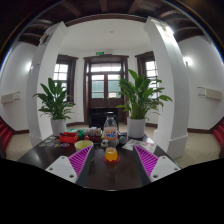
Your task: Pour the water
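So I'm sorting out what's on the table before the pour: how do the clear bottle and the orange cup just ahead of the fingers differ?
The clear bottle is tall and see-through; the orange cup is short and opaque. The bottle stands farther along the table, while the cup sits nearer, just ahead of the open gripper. The bottle carries a dark cap; the cup's top looks open. Both stand upright, untouched by the fingers.

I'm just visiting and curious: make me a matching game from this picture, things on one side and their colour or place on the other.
Things:
1. bottle
2. cup
3. bowl
4. potted plants

Descriptions:
A. orange, between the open tongs
B. yellow-green, left of the cup
C. clear, beyond the cup
D. green, flanking the door

Pairs: 1-C, 2-A, 3-B, 4-D
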